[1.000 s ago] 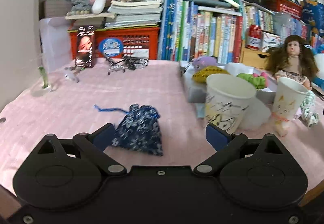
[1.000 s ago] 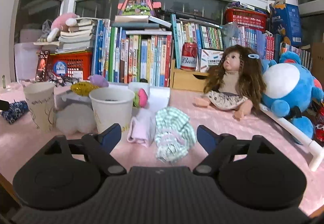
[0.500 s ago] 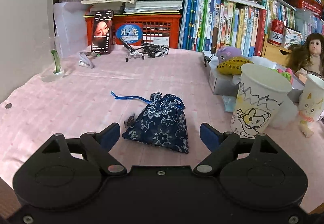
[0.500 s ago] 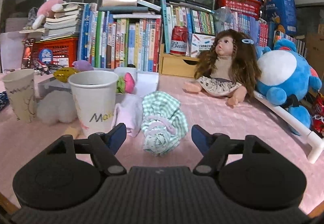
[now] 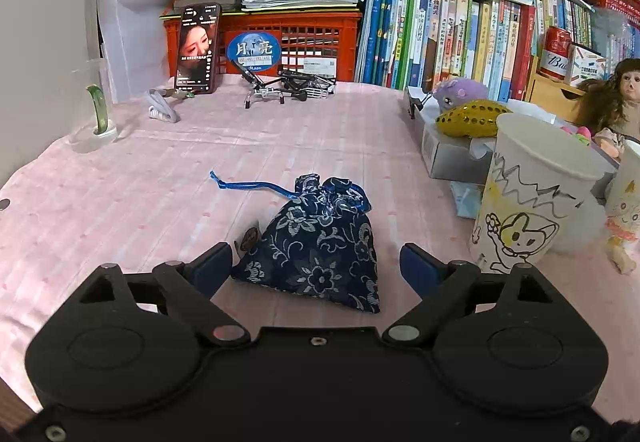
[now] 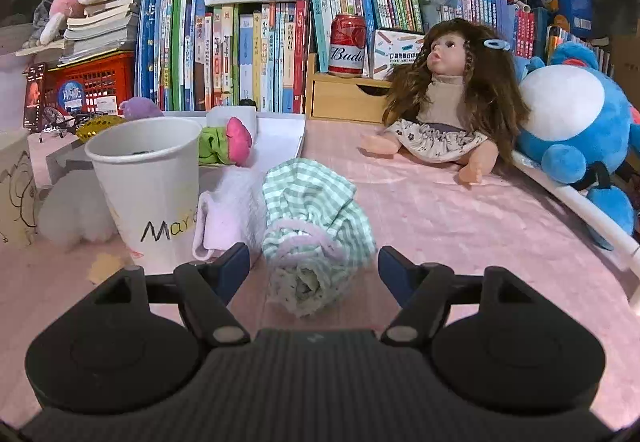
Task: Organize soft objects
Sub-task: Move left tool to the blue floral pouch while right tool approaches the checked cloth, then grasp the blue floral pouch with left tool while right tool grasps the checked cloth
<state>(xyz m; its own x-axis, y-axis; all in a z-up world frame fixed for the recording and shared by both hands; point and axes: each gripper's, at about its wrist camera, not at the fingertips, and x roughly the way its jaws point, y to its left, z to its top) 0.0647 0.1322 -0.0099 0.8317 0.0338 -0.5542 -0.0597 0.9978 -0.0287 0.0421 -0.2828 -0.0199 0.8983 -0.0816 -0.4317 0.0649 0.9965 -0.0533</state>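
On the pink surface [image 5: 160, 178], between the spread fingers of the left gripper [image 5: 316, 262]: a dark blue floral pouch [image 5: 320, 246], drawstring trailing, not yet gripped; jaws just widened again, pads clear of the cloth. Likewise between the right gripper [image 6: 314, 266] fingers, wide apart and empty: a rolled green checked cloth [image 6: 316, 226], lying beside a white sock [image 6: 224, 218] and a paper cup [image 6: 148, 182]. Farther back, a grey box [image 5: 444, 158] already holding a few plush things. Judged barely begun: both pickups still ahead, sorting likewise.
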